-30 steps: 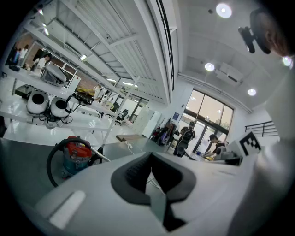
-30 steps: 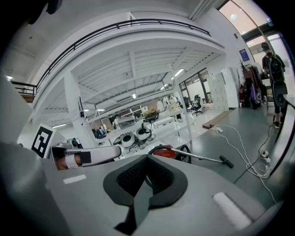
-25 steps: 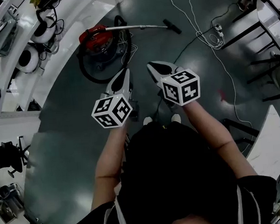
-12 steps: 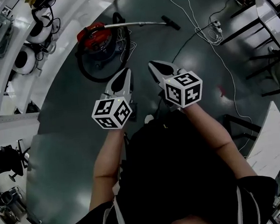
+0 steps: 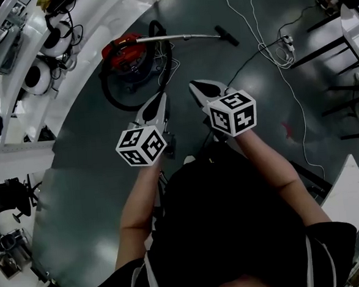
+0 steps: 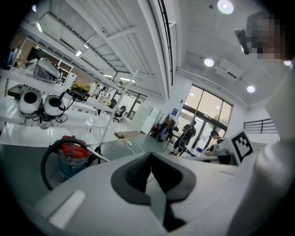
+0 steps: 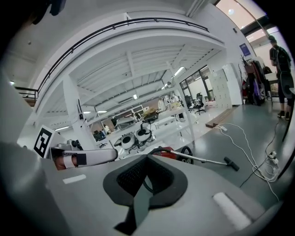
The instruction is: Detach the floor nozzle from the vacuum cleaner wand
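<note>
Grey polished floor (image 5: 91,195) fills a wide, white-framed hall, where a person in a black top stands with both bare forearms held out ahead, side by side and a little apart. The left gripper (image 5: 161,99) and the right gripper (image 5: 194,85) both point forward and slightly down toward the far floor, each with its marker cube nearest the hands. Both grippers' own views show their dark pads pressed together with nothing between them.

Well ahead of both grippers, the red vacuum cleaner (image 5: 126,50) sits on the floor with its black hose (image 5: 110,97) looped around it. The silver wand (image 5: 187,37) runs from the canister toward the right, and the black floor nozzle (image 5: 226,35) is still fitted on its far end, resting on the floor. Neither gripper is near it.

A white cable (image 5: 254,27) trails across the floor beyond the nozzle to a power strip (image 5: 286,41). Along the left side, a white worktop (image 5: 84,45) carries round white units (image 5: 38,76) with black cords.
</note>
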The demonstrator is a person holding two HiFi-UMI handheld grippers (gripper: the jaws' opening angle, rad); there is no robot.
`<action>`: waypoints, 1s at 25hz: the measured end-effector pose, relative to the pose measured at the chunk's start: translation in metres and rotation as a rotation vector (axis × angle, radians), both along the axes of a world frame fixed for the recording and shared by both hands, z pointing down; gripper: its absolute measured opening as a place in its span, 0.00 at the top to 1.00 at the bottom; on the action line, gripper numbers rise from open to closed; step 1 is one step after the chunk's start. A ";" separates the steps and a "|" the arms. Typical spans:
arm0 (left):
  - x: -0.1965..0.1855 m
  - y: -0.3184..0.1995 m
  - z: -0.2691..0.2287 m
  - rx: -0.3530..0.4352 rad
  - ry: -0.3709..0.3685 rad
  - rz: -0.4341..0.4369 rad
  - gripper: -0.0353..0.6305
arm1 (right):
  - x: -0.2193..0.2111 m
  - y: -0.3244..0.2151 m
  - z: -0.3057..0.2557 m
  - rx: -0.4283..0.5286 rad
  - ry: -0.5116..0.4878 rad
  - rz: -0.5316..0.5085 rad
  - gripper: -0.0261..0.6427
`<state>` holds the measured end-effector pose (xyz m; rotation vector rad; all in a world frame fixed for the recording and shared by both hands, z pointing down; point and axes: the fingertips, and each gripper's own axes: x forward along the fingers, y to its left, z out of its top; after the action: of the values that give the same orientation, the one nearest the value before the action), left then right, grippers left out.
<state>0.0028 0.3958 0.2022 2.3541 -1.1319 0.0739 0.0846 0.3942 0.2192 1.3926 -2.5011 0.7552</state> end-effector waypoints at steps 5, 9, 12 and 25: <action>0.048 -0.023 0.004 -0.006 0.017 -0.046 0.93 | 0.039 -0.025 0.003 0.003 0.009 -0.097 0.97; 0.077 -0.031 0.009 -0.009 0.003 -0.081 0.93 | 0.065 -0.039 0.009 -0.005 0.003 -0.150 0.97; 0.088 -0.038 0.005 0.007 0.040 -0.100 0.93 | 0.077 -0.050 0.010 0.008 -0.013 -0.189 0.97; 0.082 -0.057 0.020 -0.017 -0.005 -0.156 0.93 | 0.074 -0.074 0.024 -0.015 -0.059 -0.237 0.97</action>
<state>0.0846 0.3388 0.2223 2.2444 -1.3076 0.0343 0.1590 0.3200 0.2428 1.0572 -2.6371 0.7739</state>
